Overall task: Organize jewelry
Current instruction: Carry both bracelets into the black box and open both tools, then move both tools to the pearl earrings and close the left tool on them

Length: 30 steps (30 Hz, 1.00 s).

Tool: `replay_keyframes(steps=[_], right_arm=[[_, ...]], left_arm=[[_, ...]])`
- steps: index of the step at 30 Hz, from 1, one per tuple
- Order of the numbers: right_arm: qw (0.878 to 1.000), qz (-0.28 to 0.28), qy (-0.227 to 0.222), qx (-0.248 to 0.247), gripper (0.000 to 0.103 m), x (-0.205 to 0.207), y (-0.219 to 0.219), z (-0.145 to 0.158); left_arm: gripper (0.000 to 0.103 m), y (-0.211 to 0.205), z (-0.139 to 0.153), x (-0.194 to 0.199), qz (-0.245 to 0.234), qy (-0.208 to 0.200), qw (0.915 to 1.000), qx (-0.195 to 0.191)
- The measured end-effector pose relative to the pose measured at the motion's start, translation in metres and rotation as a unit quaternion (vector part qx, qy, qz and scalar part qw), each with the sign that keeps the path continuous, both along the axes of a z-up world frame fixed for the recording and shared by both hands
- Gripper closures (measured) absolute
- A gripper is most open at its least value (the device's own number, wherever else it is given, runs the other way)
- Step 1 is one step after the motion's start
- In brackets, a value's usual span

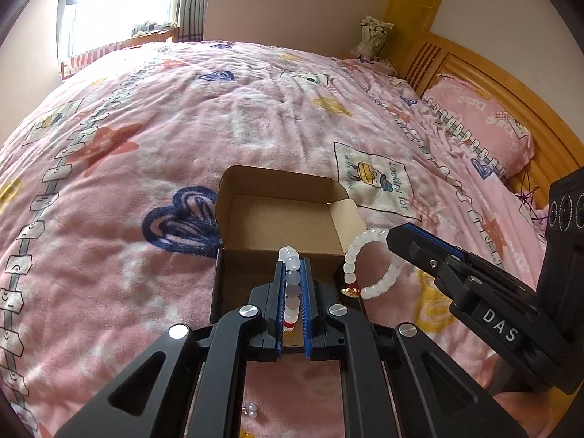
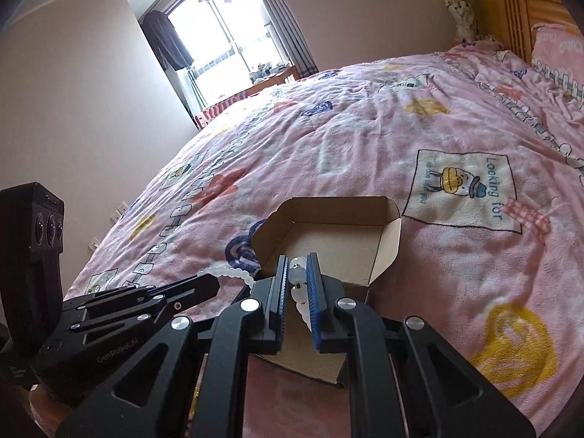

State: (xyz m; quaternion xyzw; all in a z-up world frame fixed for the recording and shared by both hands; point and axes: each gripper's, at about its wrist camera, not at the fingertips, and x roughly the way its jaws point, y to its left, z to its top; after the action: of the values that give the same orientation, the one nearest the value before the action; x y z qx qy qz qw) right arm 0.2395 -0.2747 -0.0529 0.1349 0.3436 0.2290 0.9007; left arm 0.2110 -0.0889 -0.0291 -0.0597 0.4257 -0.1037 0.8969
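place: home bedroom | evidence: bed with pink quilt (image 1: 219, 116), pillow (image 1: 478, 116), wooden headboard (image 1: 471, 69), curtained window (image 2: 226, 36)

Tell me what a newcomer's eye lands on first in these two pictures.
Two white bead bracelets, one clamped in each gripper: the left gripper is shut on the left bracelet, the right gripper on the right bracelet. Both hang over the near edge of an open cardboard box. The box sits on a pink patterned quilt covering the bed.
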Motion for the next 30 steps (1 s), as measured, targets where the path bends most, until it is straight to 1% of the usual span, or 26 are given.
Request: replay_keyframes(steps=[2,6,7,8,9,10,11,13,15,18,20,22,24,26,28,30], right_arm=[[1.000,0.003,0.001,0.010,0.089,-0.002,-0.002,0.003],[1.000,-0.003,-0.006,0.008,0.089,-0.009,-0.006,0.012],[1.000,-0.002,-0.008,0.011,0.088,-0.011,-0.006,0.014],[1.000,-0.002,-0.011,0.010,0.085,-0.014,-0.006,0.017],[1.000,-0.001,-0.015,0.007,0.082,-0.017,-0.005,0.020],[1.000,0.000,-0.019,0.005,0.077,-0.021,-0.004,0.022],[1.000,0.002,-0.022,0.000,0.074,-0.025,-0.002,0.025],[1.000,0.008,-0.029,-0.008,0.074,-0.035,0.003,0.028],[0.999,0.018,-0.031,-0.009,0.073,-0.046,0.008,0.029],[0.999,0.023,-0.029,-0.008,0.068,-0.060,0.014,0.024],[0.999,0.024,-0.024,-0.007,0.064,-0.068,0.017,0.019],[0.999,0.031,-0.023,-0.019,0.064,-0.075,0.023,0.015],[0.998,0.040,-0.025,-0.035,0.064,-0.080,0.033,0.014],[0.998,0.051,-0.025,-0.039,0.062,-0.083,0.041,0.013],[0.997,0.065,-0.023,-0.045,0.060,-0.085,0.051,0.011],[0.995,0.079,-0.018,-0.057,0.059,-0.085,0.062,0.006]], left_arm=[[0.094,0.001,-0.002,0.000,0.000,0.007,1.0000,-0.002],[0.092,0.007,-0.002,-0.007,0.006,0.014,0.9999,0.006],[0.085,0.010,-0.001,-0.010,0.009,0.012,0.9999,0.009],[0.068,0.014,0.001,-0.015,0.012,0.009,0.9998,0.013],[0.058,0.017,0.002,-0.020,0.015,0.004,0.9998,0.015],[0.041,0.021,0.005,-0.026,0.018,-0.007,0.9997,0.016],[0.039,0.024,0.008,-0.033,0.024,-0.018,0.9993,0.021],[0.039,0.032,0.012,-0.045,0.035,-0.030,0.9985,0.031],[0.039,0.041,0.014,-0.056,0.040,-0.029,0.9984,0.026],[0.038,0.062,0.013,-0.069,0.058,-0.025,0.9980,0.007],[0.035,0.075,0.012,-0.075,0.066,-0.028,0.9974,0.008],[0.034,0.088,0.011,-0.082,0.084,-0.048,0.9952,0.018],[0.027,0.098,0.010,-0.090,0.106,-0.079,0.9897,0.056],[0.017,0.105,0.005,-0.092,0.112,-0.097,0.9841,0.098],[0.014,0.112,-0.003,-0.088,0.110,-0.084,0.9816,0.131],[0.014,0.123,-0.014,-0.080,0.119,-0.048,0.9802,0.150]])
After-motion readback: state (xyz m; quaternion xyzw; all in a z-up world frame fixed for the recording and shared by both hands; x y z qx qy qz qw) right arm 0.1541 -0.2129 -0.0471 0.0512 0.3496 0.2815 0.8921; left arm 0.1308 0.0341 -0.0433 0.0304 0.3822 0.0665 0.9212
